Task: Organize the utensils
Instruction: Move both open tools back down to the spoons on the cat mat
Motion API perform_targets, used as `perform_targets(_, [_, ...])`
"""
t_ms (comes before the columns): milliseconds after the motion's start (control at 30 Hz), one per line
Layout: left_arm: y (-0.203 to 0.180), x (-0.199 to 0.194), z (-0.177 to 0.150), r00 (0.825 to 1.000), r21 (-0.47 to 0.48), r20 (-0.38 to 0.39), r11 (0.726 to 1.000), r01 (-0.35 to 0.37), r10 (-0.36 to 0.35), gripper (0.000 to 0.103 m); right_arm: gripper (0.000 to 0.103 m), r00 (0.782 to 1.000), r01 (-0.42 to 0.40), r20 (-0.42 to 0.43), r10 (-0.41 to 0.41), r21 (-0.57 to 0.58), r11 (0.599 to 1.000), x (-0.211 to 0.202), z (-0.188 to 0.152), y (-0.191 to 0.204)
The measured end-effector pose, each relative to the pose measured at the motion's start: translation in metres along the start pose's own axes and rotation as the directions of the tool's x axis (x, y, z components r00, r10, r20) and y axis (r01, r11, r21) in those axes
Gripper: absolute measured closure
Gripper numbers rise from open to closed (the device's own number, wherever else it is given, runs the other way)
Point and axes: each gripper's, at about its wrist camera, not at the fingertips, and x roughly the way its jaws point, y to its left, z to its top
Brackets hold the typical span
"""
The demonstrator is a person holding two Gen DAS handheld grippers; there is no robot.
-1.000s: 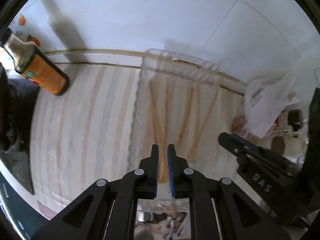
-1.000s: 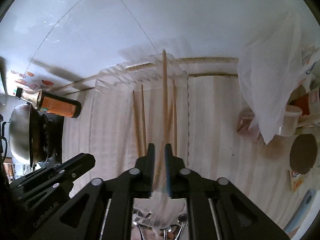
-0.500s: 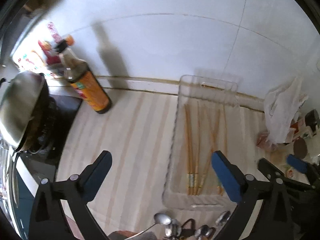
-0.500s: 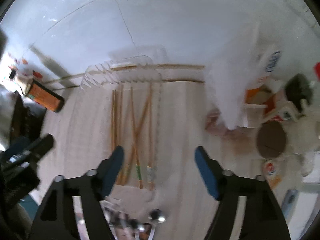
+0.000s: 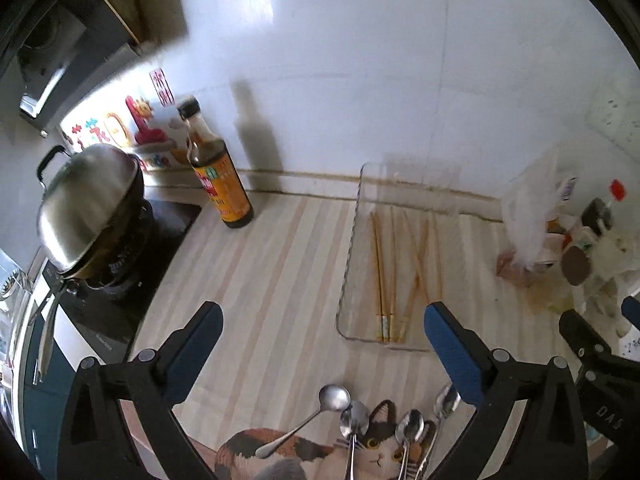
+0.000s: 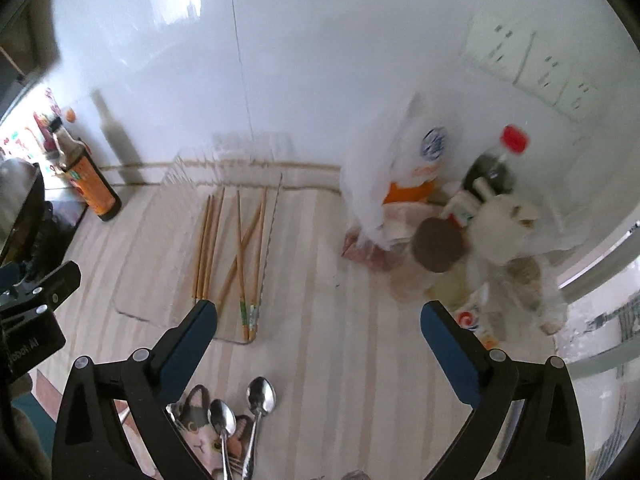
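Several wooden chopsticks (image 5: 386,276) lie lengthwise in a clear plastic tray (image 5: 349,264) on the striped counter; they also show in the right wrist view (image 6: 236,248), inside the same tray (image 6: 132,280). Several metal spoons (image 5: 352,420) lie on a cat-patterned mat (image 5: 304,452) at the near edge, also seen in the right wrist view (image 6: 240,412). My left gripper (image 5: 322,356) is open and empty, raised above the counter in front of the tray. My right gripper (image 6: 318,344) is open and empty, raised to the tray's right.
A soy sauce bottle (image 5: 218,176) stands by the wall left of the tray. A lidded steel pot (image 5: 88,204) sits on a stove at far left. A white plastic bag (image 6: 384,184), a red-capped bottle (image 6: 496,164) and jars crowd the right side.
Both grippers were shut on chopsticks over the tray, then opened, let them drop into it, and pulled back and up. The spoons and mat have come into view.
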Motion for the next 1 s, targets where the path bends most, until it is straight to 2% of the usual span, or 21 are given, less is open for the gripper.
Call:
perform_targets(233, [0.009, -0.046, -0.006, 0.996, 0.012, 0.065, 0.998, 0.062, -0.062, 0.000, 0.000, 0.996, -0.027, 0.081, 0.024, 0.027, 0.999, -0.062, -0.012, -0.002])
perform_targets(400, [0.026, -0.061, -0.007, 0.994, 0.011, 0.079, 0.997, 0.073, -0.073, 0.000, 0.000, 0.994, -0.060, 0.095, 0.052, 0.077, 0.995, -0.081, -0.018, 0.001])
perform_targets(467, [0.035, -0.062, -0.010, 0.993, 0.016, 0.093, 0.997, 0.074, -0.075, 0.000, 0.000, 0.991, -0.100, 0.096, 0.089, 0.112, 0.989, -0.084, -0.027, 0.001])
perform_targets(567, [0.047, -0.054, -0.019, 0.994, 0.029, 0.104, 0.999, 0.032, -0.035, 0.000, 0.000, 0.992, -0.107, 0.082, 0.098, 0.124, 0.986, -0.075, -0.045, 0.008])
perform_targets(633, [0.058, -0.040, -0.032, 0.997, 0.036, 0.071, 0.999, 0.032, -0.035, 0.000, 0.000, 0.995, -0.096, 0.034, 0.092, 0.125, 0.988, -0.061, -0.059, 0.013])
perform_targets(700, [0.068, -0.019, -0.052, 0.999, 0.064, -0.004, 0.997, 0.037, -0.037, 0.000, 0.001, 0.995, -0.089, -0.038, 0.096, 0.144, 0.986, -0.042, -0.074, 0.016])
perform_targets(767, [0.075, 0.004, -0.071, 0.997, 0.096, -0.077, 0.995, 0.019, -0.011, 0.000, 0.011, 0.985, -0.098, -0.123, 0.121, 0.180, 0.979, -0.018, -0.094, 0.017])
perform_targets(833, [0.080, 0.034, -0.094, 0.986, 0.114, -0.168, 0.993, 0.036, -0.016, 0.000, 0.031, 0.971, -0.112, -0.187, 0.151, 0.202, 0.973, 0.002, -0.111, 0.020])
perform_targets(933, [0.073, 0.070, -0.117, 0.963, 0.163, -0.268, 0.985, 0.054, -0.009, 0.001, 0.048, 0.944, -0.134, -0.266, 0.196, 0.235, 0.963, 0.029, -0.135, 0.025])
perform_targets(1000, [0.063, 0.090, -0.127, 0.951, 0.212, -0.308, 0.975, 0.069, -0.001, 0.001, 0.054, 0.929, -0.138, -0.305, 0.210, 0.242, 0.961, 0.041, -0.147, 0.029])
